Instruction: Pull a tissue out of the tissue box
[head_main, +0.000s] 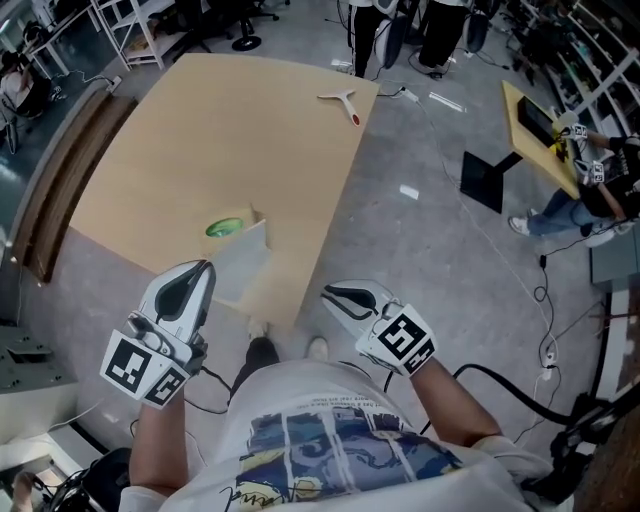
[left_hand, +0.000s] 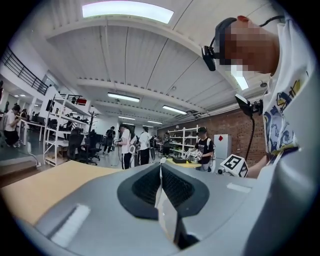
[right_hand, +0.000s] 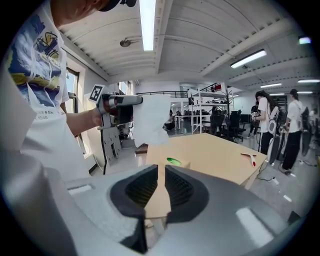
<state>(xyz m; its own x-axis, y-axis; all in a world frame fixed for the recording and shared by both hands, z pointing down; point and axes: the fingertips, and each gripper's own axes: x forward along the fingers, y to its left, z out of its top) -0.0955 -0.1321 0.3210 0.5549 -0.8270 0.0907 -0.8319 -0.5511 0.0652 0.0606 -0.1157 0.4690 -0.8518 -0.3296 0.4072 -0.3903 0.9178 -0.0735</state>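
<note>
While the left gripper (head_main: 207, 266) is pinching the tissue (head_main: 241, 268) with fully closed jaws, the sheet is hanging at its 3 o'clock in the head view and seems free of the tissue box (head_main: 227, 228). The box is lying at its 1 o'clock on the table (head_main: 200, 130). The right gripper (head_main: 330, 293), farther from the box, is showing a narrow gap between its jaws and gripping nothing.

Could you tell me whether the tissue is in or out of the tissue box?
Out: the left gripper, shut on the tissue, holds it in the air apart from the tissue box.
</note>
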